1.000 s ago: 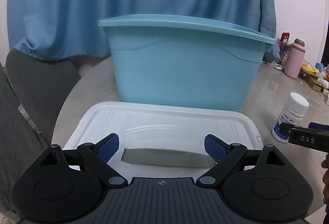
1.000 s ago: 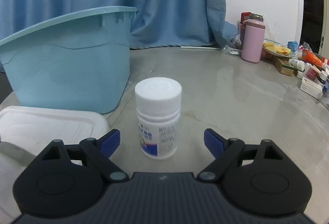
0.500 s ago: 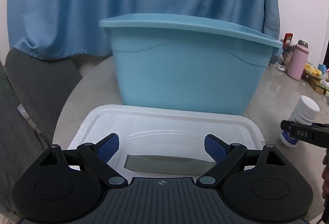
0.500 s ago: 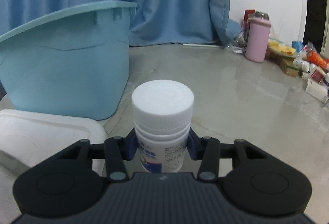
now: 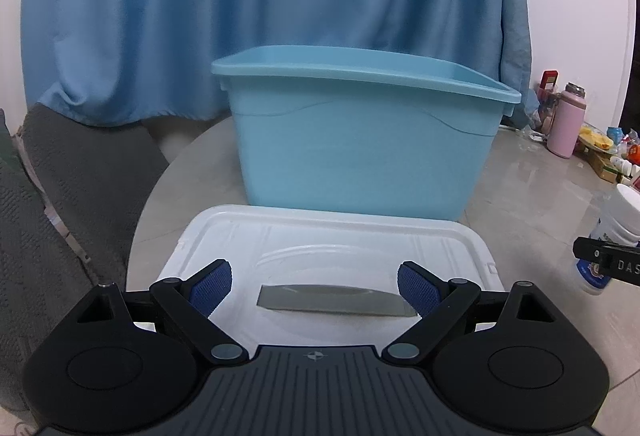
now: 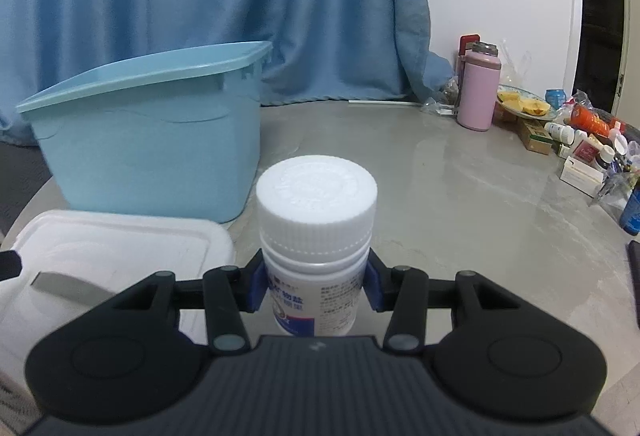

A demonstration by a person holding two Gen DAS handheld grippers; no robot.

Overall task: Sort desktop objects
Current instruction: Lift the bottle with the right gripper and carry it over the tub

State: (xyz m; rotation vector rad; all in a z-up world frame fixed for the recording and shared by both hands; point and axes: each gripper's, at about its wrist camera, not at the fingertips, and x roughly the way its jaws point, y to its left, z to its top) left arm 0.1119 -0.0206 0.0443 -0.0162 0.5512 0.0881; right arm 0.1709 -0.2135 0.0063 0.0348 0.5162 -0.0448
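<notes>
One white pill bottle stands upright between the blue pads of the right gripper, and both pads press on its body just below the ribbed cap, so this gripper is closed on it. From the left wrist view the same bottle appears at the far right edge, to the right of the white lid. The left gripper has its jaws wide apart and grips nothing; it hangs over the near part of the white lid, where one grey flat strip lies between the two pads in the picture. Whether the pads touch the lid I cannot tell. Behind the lid, one light blue tub stands on the round grey table. A blue curtain covers the far wall. At the far right of the table stands one pink flask, beside a heap of small boxes and bottles too crowded to count.
</notes>
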